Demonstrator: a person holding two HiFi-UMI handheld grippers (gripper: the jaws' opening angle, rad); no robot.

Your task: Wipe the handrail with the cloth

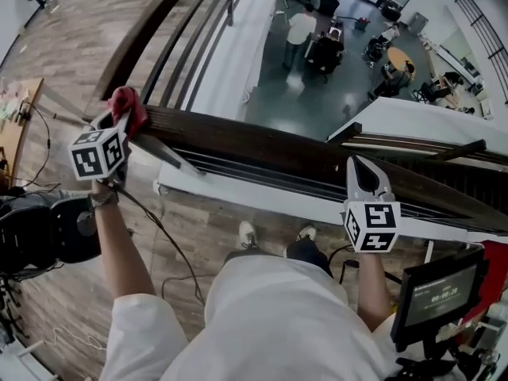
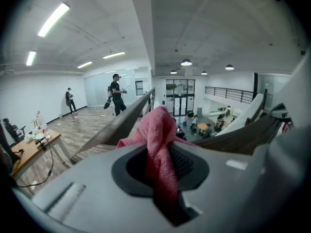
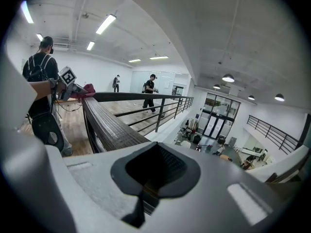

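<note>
The dark wooden handrail (image 1: 270, 153) runs from upper left to right across the head view, at a corner where a second rail (image 1: 147, 30) leads away. My left gripper (image 1: 119, 119) is at that corner, shut on a red cloth (image 1: 127, 101) that lies bunched against the rail top. In the left gripper view the cloth (image 2: 160, 140) is pinched between the jaws and hangs over them. My right gripper (image 1: 356, 165) hovers over the rail farther right, shut with nothing in it. The right gripper view looks along the ribbed rail (image 3: 104, 123) toward the left gripper (image 3: 68, 77) and the cloth (image 3: 90, 88).
Beyond the rail is a drop to a lower floor (image 1: 333, 78) with people and tables. A black bag (image 1: 48, 228) and cables lie on the wood floor at my left. A monitor on a stand (image 1: 436, 292) is at my right. People (image 2: 116, 93) stand far off on this level.
</note>
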